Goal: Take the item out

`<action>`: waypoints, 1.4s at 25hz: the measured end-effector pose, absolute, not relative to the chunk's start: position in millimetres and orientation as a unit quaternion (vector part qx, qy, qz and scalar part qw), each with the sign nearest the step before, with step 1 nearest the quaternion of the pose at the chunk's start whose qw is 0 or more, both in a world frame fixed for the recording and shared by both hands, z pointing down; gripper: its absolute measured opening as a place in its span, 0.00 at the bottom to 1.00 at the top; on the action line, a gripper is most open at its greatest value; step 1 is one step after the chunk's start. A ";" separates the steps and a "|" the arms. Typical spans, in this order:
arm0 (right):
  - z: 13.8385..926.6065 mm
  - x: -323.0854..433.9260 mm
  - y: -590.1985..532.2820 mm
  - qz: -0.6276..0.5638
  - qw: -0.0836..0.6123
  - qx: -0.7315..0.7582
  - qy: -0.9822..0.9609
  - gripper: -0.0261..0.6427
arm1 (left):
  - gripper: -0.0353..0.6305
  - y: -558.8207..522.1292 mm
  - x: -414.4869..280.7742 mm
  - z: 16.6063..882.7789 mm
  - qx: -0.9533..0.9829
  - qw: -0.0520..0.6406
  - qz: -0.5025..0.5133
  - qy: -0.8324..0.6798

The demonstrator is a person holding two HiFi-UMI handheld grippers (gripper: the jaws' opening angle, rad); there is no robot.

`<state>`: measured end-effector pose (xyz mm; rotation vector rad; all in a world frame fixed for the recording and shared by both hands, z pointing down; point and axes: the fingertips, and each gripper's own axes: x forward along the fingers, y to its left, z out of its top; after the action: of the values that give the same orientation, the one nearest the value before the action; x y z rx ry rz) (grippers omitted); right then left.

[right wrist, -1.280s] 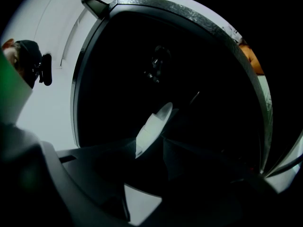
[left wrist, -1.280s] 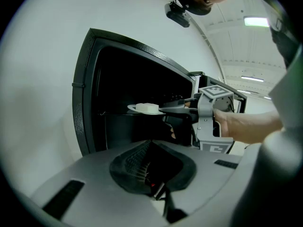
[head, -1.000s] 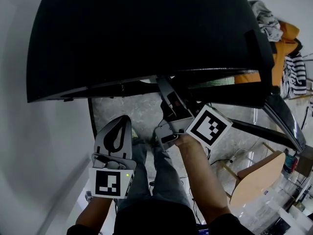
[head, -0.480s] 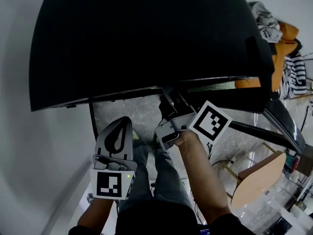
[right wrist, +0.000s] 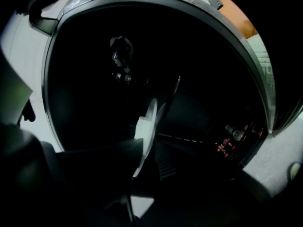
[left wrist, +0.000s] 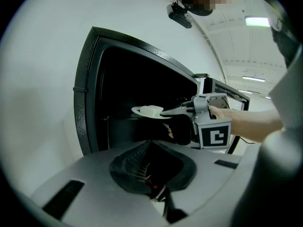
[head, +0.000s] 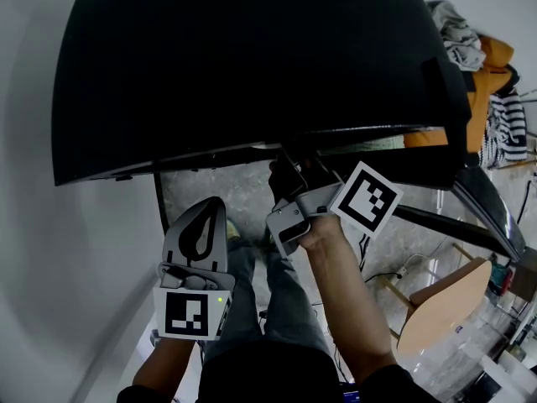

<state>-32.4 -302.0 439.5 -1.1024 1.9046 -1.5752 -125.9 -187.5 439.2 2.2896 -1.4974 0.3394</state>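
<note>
A black oven (head: 252, 57) stands open in front of me. Inside, a white plate (left wrist: 138, 110) carries a pale block of food (left wrist: 151, 109). My right gripper (left wrist: 165, 113) reaches into the cavity from the right. Its jaws are closing, one above and one below the plate's near rim. In the right gripper view the plate (right wrist: 150, 122) and the food (right wrist: 141, 126) show edge-on between those jaws (right wrist: 147, 148). In the head view the oven top hides the right gripper's tips (head: 289, 168). My left gripper (head: 212, 205) hangs back below the oven, shut and holding nothing.
The oven door (head: 470, 200) stands open at the right. A wooden stool (head: 436, 305) and a heap of clothes (head: 482, 74) lie further right. A white wall (head: 33, 225) runs along the left. The person's legs are below the grippers.
My right gripper has pushed a little further under the oven's front edge and its jaws have drawn together. The left gripper has stayed where it was.
</note>
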 end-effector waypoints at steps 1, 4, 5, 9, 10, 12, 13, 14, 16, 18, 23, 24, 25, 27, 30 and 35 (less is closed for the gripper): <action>440.1 -32.1 -301.4 -0.572 0.217 -0.401 0.682 0.16 | 0.06 -187.0 -125.5 438.9 0.815 0.191 0.121 -0.533; 443.0 -30.2 -298.7 -0.583 0.222 -0.410 0.666 0.11 | 0.06 -186.1 -124.8 437.2 0.816 0.190 0.122 -0.532; 442.5 -29.8 -298.1 -0.585 0.224 -0.411 0.662 0.10 | 0.06 -186.2 -124.7 436.1 0.816 0.189 0.122 -0.532; 434.0 -29.2 -297.7 -0.581 0.226 -0.414 0.663 0.08 | 0.06 -187.1 -124.4 429.2 0.817 0.183 0.119 -0.533; 433.5 -29.3 -296.7 -0.582 0.225 -0.414 0.662 0.08 | 0.06 -186.4 -124.3 426.9 0.818 0.181 0.118 -0.533; 435.0 -28.3 -289.9 -0.594 0.232 -0.409 0.653 0.08 | 0.06 -180.6 -122.7 422.6 0.819 0.176 0.117 -0.534; 436.0 -26.8 -285.5 -0.600 0.237 -0.406 0.647 0.08 | 0.06 -176.9 -121.6 420.8 0.819 0.175 0.117 -0.534; 436.8 -25.4 -283.0 -0.603 0.240 -0.406 0.644 0.08 | 0.06 -175.3 -121.2 419.2 0.819 0.175 0.117 -0.534; 437.5 -25.0 -285.4 -0.604 0.241 -0.407 0.641 0.08 | 0.06 -179.5 -123.1 416.2 0.819 0.174 0.116 -0.535; 436.2 -24.5 -283.4 -0.603 0.238 -0.407 0.643 0.08 | 0.06 -179.4 -124.2 413.2 0.820 0.168 0.118 -0.534; 428.8 -20.6 -267.2 -0.601 0.230 -0.405 0.650 0.08 | 0.06 -169.8 -123.1 402.6 0.828 0.132 0.128 -0.529; 428.8 -20.8 -268.0 -0.602 0.229 -0.404 0.649 0.08 | 0.06 -172.2 -122.9 402.2 0.829 0.131 0.129 -0.528; 429.1 -21.0 -269.0 -0.603 0.230 -0.404 0.649 0.08 | 0.06 -174.6 -122.6 402.2 0.830 0.131 0.129 -0.527; 428.7 -21.3 -269.1 -0.603 0.230 -0.402 0.649 0.08 | 0.06 -177.0 -121.6 401.5 0.831 0.129 0.129 -0.526; 425.5 -20.9 -262.2 -0.604 0.229 -0.397 0.652 0.08 | 0.06 -173.8 -118.9 398.2 0.832 0.127 0.128 -0.525; 417.5 -18.3 -245.5 -0.608 0.219 -0.393 0.654 0.08 | 0.06 -169.0 -116.1 386.4 0.834 0.122 0.131 -0.523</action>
<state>-18.3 -245.5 417.5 -1.0864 1.8109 -1.6816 -116.1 -169.0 386.4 2.4329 -1.5249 0.3809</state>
